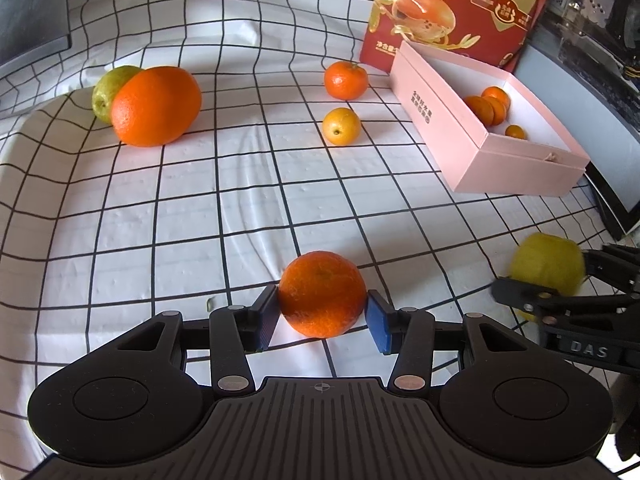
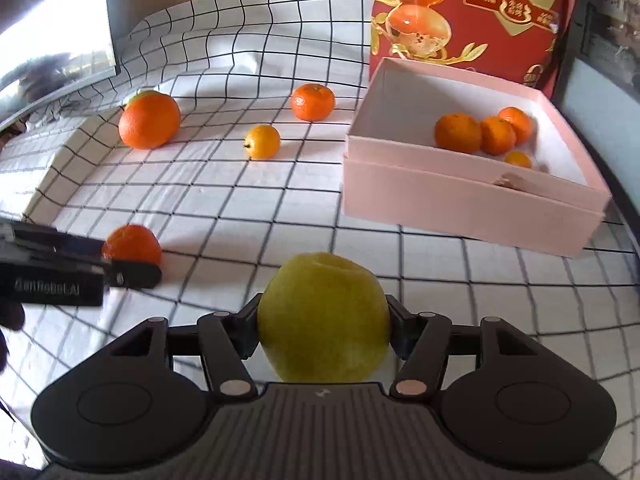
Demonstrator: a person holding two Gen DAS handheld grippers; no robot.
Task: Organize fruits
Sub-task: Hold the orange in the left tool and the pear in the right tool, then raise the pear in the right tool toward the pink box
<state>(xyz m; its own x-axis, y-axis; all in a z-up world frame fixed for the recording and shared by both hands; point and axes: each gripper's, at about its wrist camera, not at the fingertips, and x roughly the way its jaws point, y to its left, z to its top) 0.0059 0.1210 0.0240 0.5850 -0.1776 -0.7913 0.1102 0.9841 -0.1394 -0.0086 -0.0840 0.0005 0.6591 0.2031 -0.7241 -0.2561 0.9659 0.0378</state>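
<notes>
My left gripper (image 1: 322, 317) is shut on a tangerine (image 1: 322, 292), with both pads pressed against its sides just over the checked cloth. At the right edge of the left wrist view, my right gripper (image 1: 560, 276) holds a yellow-green fruit (image 1: 548, 264). In the right wrist view that fruit (image 2: 324, 312) fills the gap between the fingers of the right gripper (image 2: 323, 326), which is shut on it. The pink box (image 2: 460, 200) lies ahead and to the right, holding several small mandarins (image 2: 480, 132). The tangerine (image 2: 134, 242) also shows at the left of this view.
On the cloth lie a large orange (image 1: 156, 106) with a green pear (image 1: 102, 92) behind it, a mandarin (image 1: 345, 80) and a small yellow-orange fruit (image 1: 341, 126). A red carton (image 1: 460, 0) stands behind the box. A dark screen (image 1: 28, 12) is at the back left.
</notes>
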